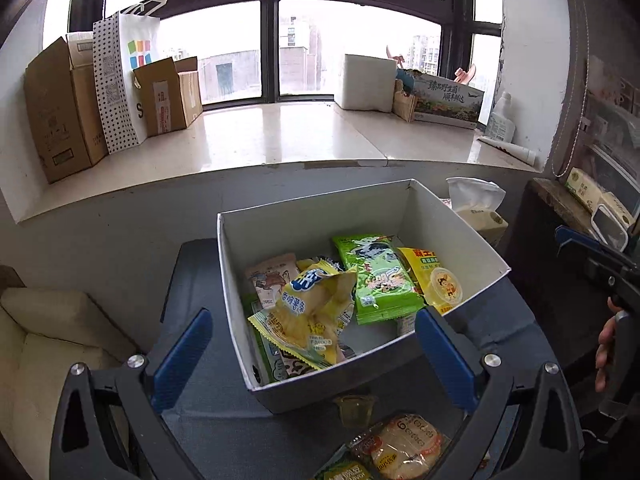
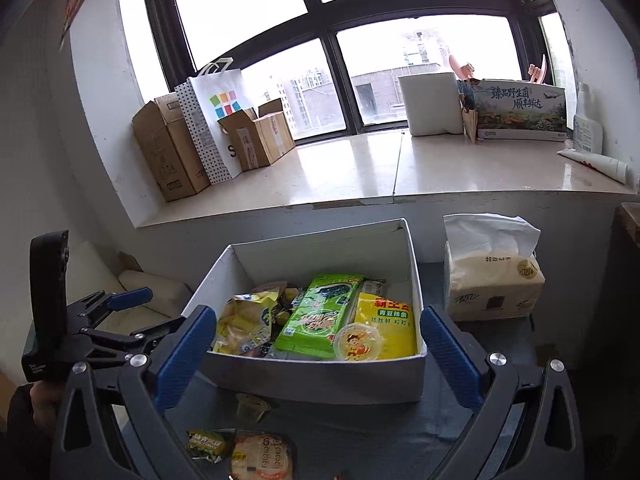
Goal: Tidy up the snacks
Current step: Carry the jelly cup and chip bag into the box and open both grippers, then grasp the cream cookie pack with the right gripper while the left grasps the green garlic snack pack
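Note:
A white open box (image 1: 320,388) (image 2: 320,378) stands on the grey table and holds several snacks. Among them are a yellow chips bag (image 1: 316,312), a green pack (image 1: 376,276) (image 2: 316,320) and a jelly cup (image 2: 357,342) lying on a yellow pack. In front of the box lie a loose jelly cup (image 1: 354,410) (image 2: 250,406), a bread pack (image 1: 404,446) (image 2: 262,456) and a small green pack (image 2: 206,442). My left gripper (image 1: 314,356) hangs open before the box's near corner, holding nothing. My right gripper (image 2: 318,356) is open and holds nothing, facing the box's front wall.
A tissue pack (image 2: 492,280) sits right of the box. The pale windowsill (image 2: 360,168) behind carries cardboard boxes (image 1: 60,112), a dotted paper bag (image 1: 120,80), a white block (image 2: 430,104) and a printed carton (image 2: 520,110). A cream cushion (image 1: 48,344) lies left, a dark shelf (image 1: 560,200) right.

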